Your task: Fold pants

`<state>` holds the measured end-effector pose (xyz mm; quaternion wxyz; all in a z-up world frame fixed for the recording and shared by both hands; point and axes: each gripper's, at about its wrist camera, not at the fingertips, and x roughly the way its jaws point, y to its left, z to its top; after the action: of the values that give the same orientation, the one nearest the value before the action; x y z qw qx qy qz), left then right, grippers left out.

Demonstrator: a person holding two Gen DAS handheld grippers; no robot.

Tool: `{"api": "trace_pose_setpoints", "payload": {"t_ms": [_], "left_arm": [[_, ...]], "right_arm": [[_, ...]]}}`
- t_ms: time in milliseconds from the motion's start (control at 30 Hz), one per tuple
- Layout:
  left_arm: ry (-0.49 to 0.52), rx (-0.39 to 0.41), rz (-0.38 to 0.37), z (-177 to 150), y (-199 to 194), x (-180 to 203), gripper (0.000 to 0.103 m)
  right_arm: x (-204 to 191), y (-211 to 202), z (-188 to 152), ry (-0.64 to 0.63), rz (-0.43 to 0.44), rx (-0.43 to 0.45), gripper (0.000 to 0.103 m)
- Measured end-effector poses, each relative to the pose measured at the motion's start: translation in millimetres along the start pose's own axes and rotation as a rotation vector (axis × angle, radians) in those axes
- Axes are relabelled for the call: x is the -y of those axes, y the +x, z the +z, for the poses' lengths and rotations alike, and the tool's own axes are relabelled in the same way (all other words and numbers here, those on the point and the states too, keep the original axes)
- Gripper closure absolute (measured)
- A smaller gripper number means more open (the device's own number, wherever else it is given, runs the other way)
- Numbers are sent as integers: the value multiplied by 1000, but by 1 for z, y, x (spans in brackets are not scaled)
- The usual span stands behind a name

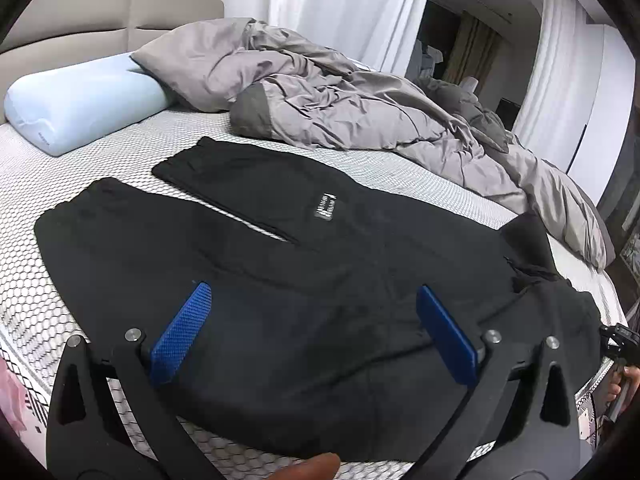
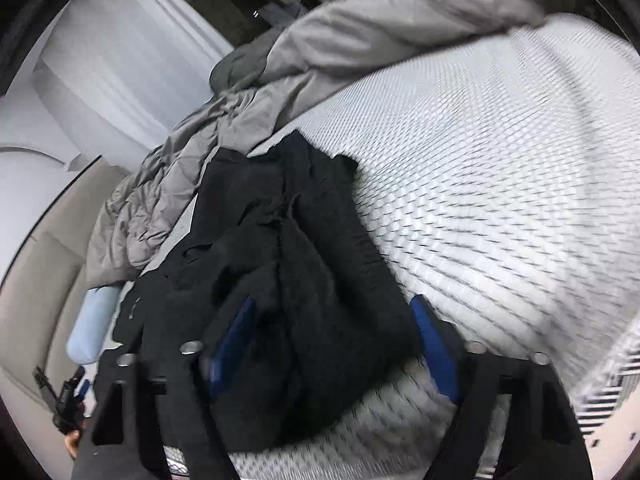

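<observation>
Black pants (image 1: 248, 248) lie spread on the bed, two legs pointing to the far left, a white label on the far leg. The waist end at the right is rumpled and bunched (image 2: 288, 248). My left gripper (image 1: 312, 308) is open, its blue pads (image 1: 184, 328) hovering over the near leg and seat. My right gripper (image 2: 332, 312) is open, its blue fingers (image 2: 434, 348) on either side of the bunched waist fabric; the view is blurred. The right gripper shows at the edge of the left wrist view (image 1: 620, 344); the left gripper shows in the right wrist view (image 2: 70, 396).
The mattress (image 1: 48, 168) has a white honeycomb cover. A light blue pillow (image 1: 80, 108) lies at the head. A crumpled grey duvet (image 1: 360, 108) fills the far side next to the pants. A beige headboard (image 1: 100, 4) and white curtains (image 1: 340, 8) stand behind.
</observation>
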<state>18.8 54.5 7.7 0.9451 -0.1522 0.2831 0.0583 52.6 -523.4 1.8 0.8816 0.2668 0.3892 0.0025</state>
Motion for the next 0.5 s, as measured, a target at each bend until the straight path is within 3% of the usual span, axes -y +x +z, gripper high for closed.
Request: {"api": "trace_pose_setpoints", "payload": {"t_ms": [100, 200, 233, 267, 300, 333, 400, 500], "left_arm": [[10, -14, 3, 0, 8, 14, 1], [30, -34, 10, 0, 14, 25, 1], [50, -46, 25, -1, 17, 30, 1], [60, -52, 34, -1, 19, 32, 1], [74, -58, 44, -2, 20, 34, 1], [80, -61, 44, -2, 22, 34, 1], [80, -65, 48, -2, 23, 33, 1], [66, -61, 53, -1, 23, 26, 1]], "right_arm": [[-17, -7, 3, -127, -55, 21, 76], [-18, -24, 2, -206, -170, 45, 83], [-10, -25, 4, -206, -253, 33, 83], [-6, -24, 6, -199, -307, 25, 82], [1, -22, 9, -190, -360, 18, 74], [2, -21, 12, -187, -366, 11, 69], [1, -29, 18, -177, -328, 27, 51], [-9, -43, 36, -203, -283, 95, 43]]}}
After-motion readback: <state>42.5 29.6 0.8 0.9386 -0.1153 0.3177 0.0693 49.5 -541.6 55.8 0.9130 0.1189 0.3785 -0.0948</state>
